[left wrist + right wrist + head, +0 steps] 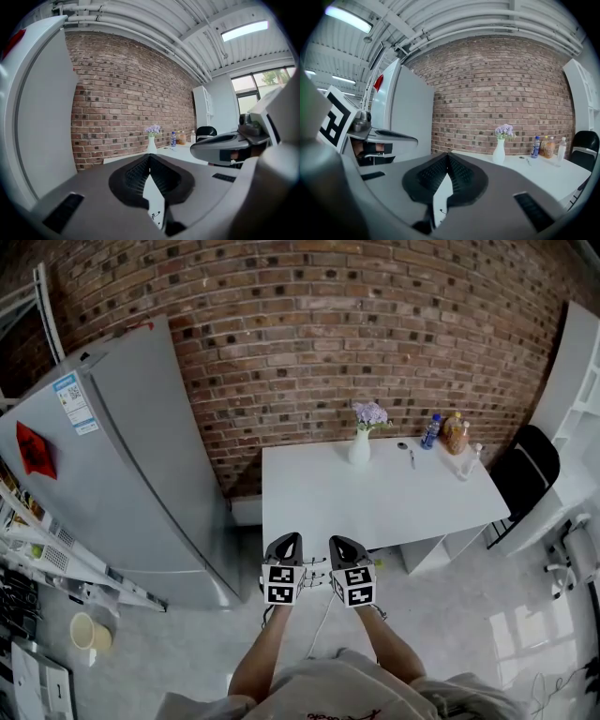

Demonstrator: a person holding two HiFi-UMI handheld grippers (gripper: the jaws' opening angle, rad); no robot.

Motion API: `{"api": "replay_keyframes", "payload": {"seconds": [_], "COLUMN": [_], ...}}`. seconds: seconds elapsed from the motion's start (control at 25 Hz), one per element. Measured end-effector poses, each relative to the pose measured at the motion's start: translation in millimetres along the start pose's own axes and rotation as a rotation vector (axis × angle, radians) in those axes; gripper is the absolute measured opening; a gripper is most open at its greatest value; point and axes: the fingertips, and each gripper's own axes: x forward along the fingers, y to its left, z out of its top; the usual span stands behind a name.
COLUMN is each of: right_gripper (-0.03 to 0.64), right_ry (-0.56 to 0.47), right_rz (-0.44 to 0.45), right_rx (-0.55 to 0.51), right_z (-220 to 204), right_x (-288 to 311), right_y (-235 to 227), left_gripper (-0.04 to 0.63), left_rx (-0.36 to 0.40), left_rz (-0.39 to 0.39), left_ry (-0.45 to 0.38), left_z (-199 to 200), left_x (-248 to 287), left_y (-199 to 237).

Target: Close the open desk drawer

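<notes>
A white desk (375,498) stands against the brick wall. Below its front right edge a white drawer unit (439,551) juts out toward me; how far its drawer stands open cannot be made out. I hold both grippers side by side at the desk's front edge, left of that unit. The left gripper (287,540) (149,155) is shut with nothing between its tips. The right gripper (339,544) (448,153) is also shut and empty. Both point toward the desk top and the wall, and neither touches the desk.
A tall grey fridge (122,474) stands left of the desk. On the desk's far side are a white vase with purple flowers (360,444) and bottles (433,431). A black chair (527,470) and white cabinet sit at right. A cup (89,634) is on the floor.
</notes>
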Motion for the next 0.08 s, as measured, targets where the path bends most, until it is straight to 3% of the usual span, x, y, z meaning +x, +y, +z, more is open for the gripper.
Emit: {"api": "replay_keyframes", "payload": {"seconds": [0.08], "right_gripper": [0.018], "right_ry": [-0.001], "right_rz": [0.0], "right_rx": [-0.002], "right_z": [-0.2], "right_x": [-1.3], "right_y": [-2.5], "left_gripper": [0.012], "left_rx": [0.002], "left_rz": [0.0], "left_ry": [-0.001], "left_z": [0.3], "left_x": [0.2], "left_y": [-2.8]}}
